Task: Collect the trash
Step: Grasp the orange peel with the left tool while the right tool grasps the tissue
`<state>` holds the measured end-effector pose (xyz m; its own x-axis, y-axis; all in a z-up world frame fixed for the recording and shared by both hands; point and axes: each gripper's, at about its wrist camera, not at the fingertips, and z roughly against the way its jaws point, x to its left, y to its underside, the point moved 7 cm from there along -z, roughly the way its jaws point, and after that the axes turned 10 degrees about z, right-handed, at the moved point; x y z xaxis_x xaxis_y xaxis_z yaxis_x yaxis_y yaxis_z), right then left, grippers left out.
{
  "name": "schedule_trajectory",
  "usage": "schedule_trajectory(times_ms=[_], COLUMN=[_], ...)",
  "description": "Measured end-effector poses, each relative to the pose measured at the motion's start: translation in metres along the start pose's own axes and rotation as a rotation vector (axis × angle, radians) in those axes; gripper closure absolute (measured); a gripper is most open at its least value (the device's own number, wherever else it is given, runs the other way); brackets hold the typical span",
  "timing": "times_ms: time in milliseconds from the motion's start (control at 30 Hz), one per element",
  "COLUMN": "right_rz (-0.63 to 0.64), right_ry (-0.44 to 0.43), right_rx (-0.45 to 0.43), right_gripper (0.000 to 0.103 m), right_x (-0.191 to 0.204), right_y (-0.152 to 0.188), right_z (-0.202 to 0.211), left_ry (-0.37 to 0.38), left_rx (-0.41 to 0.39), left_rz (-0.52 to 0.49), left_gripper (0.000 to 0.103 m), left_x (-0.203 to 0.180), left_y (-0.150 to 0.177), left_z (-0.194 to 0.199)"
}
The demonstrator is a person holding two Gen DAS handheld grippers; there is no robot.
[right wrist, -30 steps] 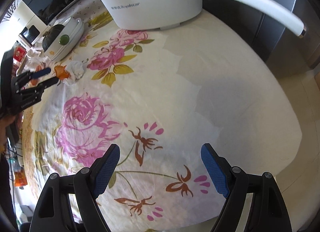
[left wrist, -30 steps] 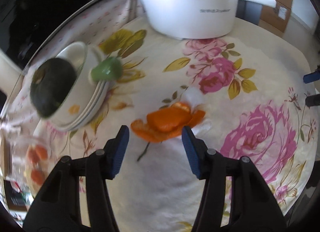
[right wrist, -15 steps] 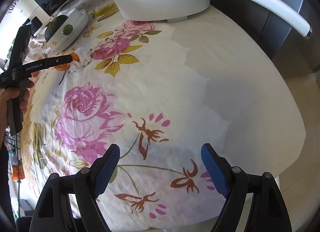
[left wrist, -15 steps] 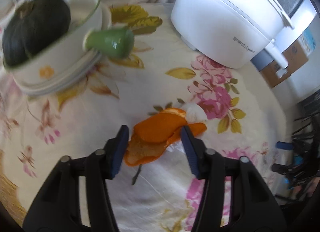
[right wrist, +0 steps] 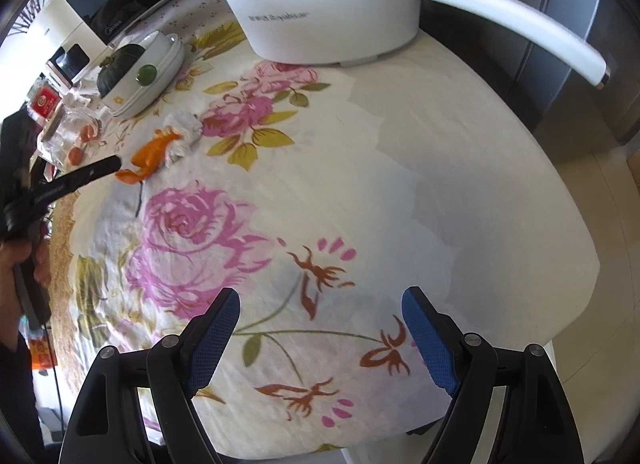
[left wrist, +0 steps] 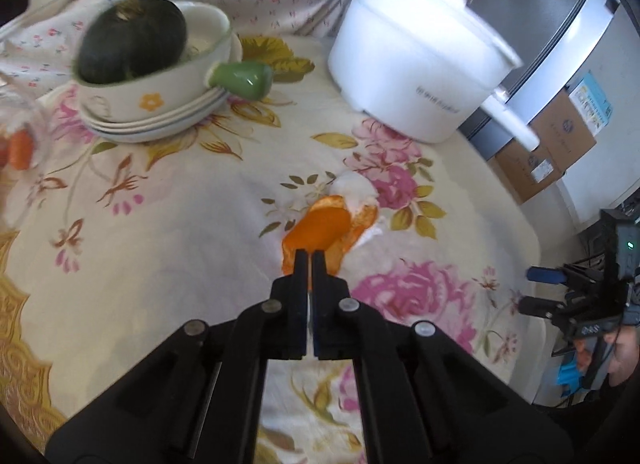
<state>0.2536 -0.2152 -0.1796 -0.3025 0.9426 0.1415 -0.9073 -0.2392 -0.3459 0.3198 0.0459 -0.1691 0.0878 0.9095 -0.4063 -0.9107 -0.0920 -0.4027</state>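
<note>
My left gripper point(left wrist: 310, 260): two black fingers, jaws having just closed, now pressed together on the near edge of the orange peel point(left wrist: 320, 230). The peel is thin, curled and glossy orange with a paler inner face; I count one large cupped piece with smaller flaps joined beside it. From my right wrist view the peel point(right wrist: 154, 150) reads as ragged strips, the left gripper point(right wrist: 114, 163) meeting it at its lower tip.

Touching the peel's far side: one crumpled white tissue point(left wrist: 354, 194), soft and wadded, lying on the cloth.

My right gripper point(right wrist: 320, 328): two black fingers with blue dimpled pads point(right wrist: 214, 338), spread wide, nothing between them — it hangs over a printed patch of the tablecloth, well apart from the peel.

Surface: one tablecloth point(left wrist: 172, 224), cream fabric, slightly wrinkled, printed with pink roses, olive leaves and rust-brown sprigs, with a gold patterned border at the left edge.

Further out, far left of the table:
- One cream ceramic bowl point(left wrist: 132, 98) with a small yellow flower motif, sitting on a stack of pale plates point(left wrist: 160, 126) — three rims as far as I can count.
- One dark green squash point(left wrist: 132, 46), round and matte, resting in the bowl.
- One green glazed handle point(left wrist: 244, 78), smooth and stubby, projecting from the bowl's side.

Far centre: one white electric pot point(left wrist: 416, 76), smooth plastic, round-bodied, with a long white handle point(right wrist: 516, 26).

Beyond the table's right edge: two brown cardboard boxes point(left wrist: 556, 144), stacked on the floor.
</note>
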Motion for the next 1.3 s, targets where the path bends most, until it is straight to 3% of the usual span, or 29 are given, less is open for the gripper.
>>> schedule_trajectory(times_ms=[67,133,167,200,267,567,633,667,800,933,1100,1300], right_rz=[0.003,0.004,0.004,0.004,0.004,0.005,0.001,-0.002,0.002,0.019,0.045,0.064], right_ry=[0.0,-0.006,-0.007,-0.009,-0.014,0.007,0.013,0.014,0.02,0.011,-0.026,-0.092], right_rx=[-0.01,-0.019,-0.02,-0.021,-0.021,0.012,0.019,0.022,0.031,0.003,-0.067,-0.084], right_gripper=[0.018,0.018,0.018,0.018,0.018,0.018,0.018,0.018,0.018,0.018,0.018,0.019], right_x=[0.006,0.012,0.015,0.018,0.022,0.013,0.008,0.006,0.006,0.024,0.06,0.107], right_y=[-0.004,-0.008,-0.009,-0.01,-0.011,-0.007,-0.006,-0.006,-0.009,-0.04,-0.089,-0.126], right_z=[0.002,0.003,0.003,0.002,0.0,-0.016,-0.019,-0.02,-0.022,-0.026,-0.037,-0.078], left_ry=[-0.011,-0.034,-0.059,-0.086,-0.112,-0.224,-0.209,-0.199,-0.127,-0.072,-0.059,-0.07], left_rx=[-0.002,0.004,0.007,0.003,-0.02,0.049,0.061,0.076,0.072,0.013,-0.032,-0.022], left_rz=[0.004,-0.037,-0.073,-0.113,-0.176,-0.387,-0.382,-0.372,-0.304,-0.207,-0.077,0.045], left_gripper=[0.102,0.093,0.071,0.043,0.031,0.031,0.042,0.062,0.075,0.077,0.077,0.077], left_x=[0.003,0.004,0.003,0.001,-0.005,-0.025,-0.026,-0.025,-0.021,-0.014,0.018,0.052], left_y=[0.007,0.011,0.012,0.012,0.009,-0.001,-0.001,0.001,0.005,0.012,0.034,0.056], left_z=[0.012,0.016,0.016,0.016,0.015,-0.046,-0.055,-0.059,-0.047,-0.014,0.027,0.045])
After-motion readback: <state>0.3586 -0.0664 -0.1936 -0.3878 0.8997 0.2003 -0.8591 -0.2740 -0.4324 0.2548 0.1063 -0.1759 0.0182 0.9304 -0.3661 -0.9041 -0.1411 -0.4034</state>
